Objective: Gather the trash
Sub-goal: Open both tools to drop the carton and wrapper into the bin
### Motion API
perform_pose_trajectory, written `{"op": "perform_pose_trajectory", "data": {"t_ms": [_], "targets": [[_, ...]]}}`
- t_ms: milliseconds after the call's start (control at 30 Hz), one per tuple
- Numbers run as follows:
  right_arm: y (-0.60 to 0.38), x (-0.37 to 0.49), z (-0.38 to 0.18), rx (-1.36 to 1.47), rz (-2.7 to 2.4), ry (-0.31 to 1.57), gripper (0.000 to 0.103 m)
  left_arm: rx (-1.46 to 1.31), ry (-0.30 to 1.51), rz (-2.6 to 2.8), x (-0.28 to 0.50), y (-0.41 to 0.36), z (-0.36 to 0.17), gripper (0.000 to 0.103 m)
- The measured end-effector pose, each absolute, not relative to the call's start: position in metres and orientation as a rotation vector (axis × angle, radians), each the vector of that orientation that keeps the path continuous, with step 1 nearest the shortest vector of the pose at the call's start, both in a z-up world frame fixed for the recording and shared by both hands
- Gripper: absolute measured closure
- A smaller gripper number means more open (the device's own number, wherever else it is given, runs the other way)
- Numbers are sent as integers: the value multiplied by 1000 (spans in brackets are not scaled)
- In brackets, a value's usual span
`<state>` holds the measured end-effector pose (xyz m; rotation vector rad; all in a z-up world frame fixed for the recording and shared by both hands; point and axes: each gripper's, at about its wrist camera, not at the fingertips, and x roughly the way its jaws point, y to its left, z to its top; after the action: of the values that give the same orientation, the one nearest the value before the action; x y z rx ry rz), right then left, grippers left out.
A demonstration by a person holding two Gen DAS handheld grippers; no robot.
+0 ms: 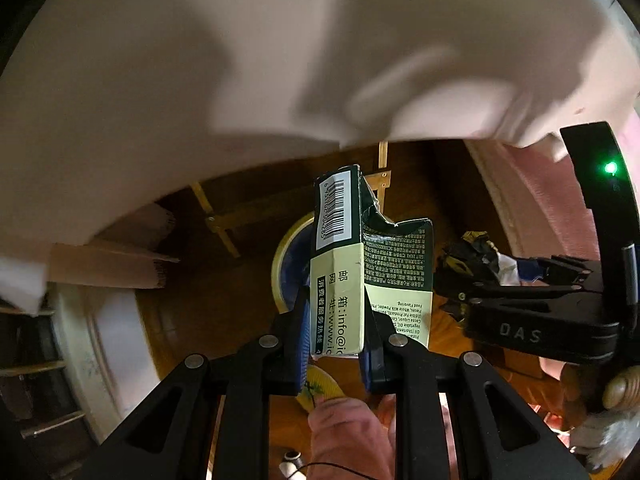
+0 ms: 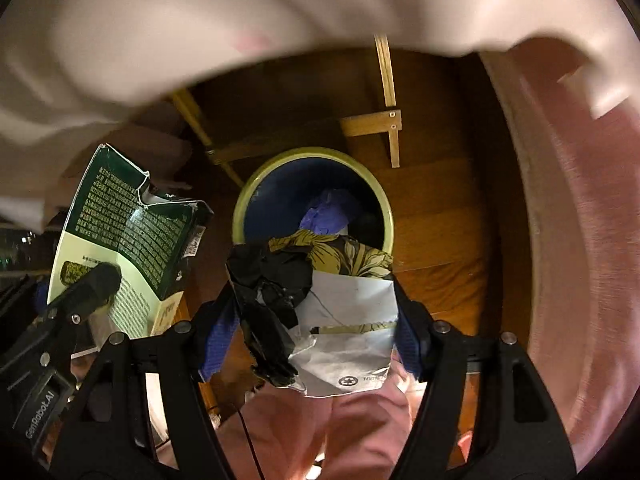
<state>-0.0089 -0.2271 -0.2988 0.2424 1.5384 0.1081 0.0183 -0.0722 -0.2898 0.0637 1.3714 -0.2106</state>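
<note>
Above the trash bin (image 2: 314, 196), both loads are held for dropping. A torn green carton (image 1: 340, 264) is clamped between the pads of the left gripper (image 1: 338, 344), jaws narrow on its lower end, barcode panel pointing away. A crumpled wad of wrappers (image 2: 320, 304) — black film, floral-print paper, white paper with a recycling mark — is pinched in the right gripper (image 2: 316, 328), jaws set fairly wide around the bulk.

The bin, yellow-green rim with a dark blue inside, stands on the wooden floor (image 2: 440, 208) beneath a wooden frame (image 2: 384, 120); purple scrap (image 2: 326, 212) is already seen inside it. Pale cloth (image 2: 240, 20) hangs blurred across the top of both views.

Step judged in hand: release into the bin. The wad is seen lined up over the near rim in the right view; it should be carried a little further forward so it clears the rim before the jaws are opened. The carton sits off to the left of the opening in that view, so it is best brought over the centre, tipped long end down, then let go. Jaws should be opened fully, since film is likely to cling to the pads. A knock against the wooden frame is to be avoided.
</note>
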Motion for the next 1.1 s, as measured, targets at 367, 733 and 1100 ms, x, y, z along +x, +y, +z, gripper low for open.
{"op": "perform_pose_trajectory", "data": {"t_ms": [367, 733, 1100], "targets": [[-227, -1, -403, 320, 46, 1563, 35, 161, 1378, -252, 46, -85, -385, 60], [-221, 7, -399, 313, 40, 1542, 26, 128, 1341, -171, 48, -60, -374, 17], [-211, 8, -322, 310, 69, 1517, 26, 88, 1296, -108, 25, -44, -285, 17]]}}
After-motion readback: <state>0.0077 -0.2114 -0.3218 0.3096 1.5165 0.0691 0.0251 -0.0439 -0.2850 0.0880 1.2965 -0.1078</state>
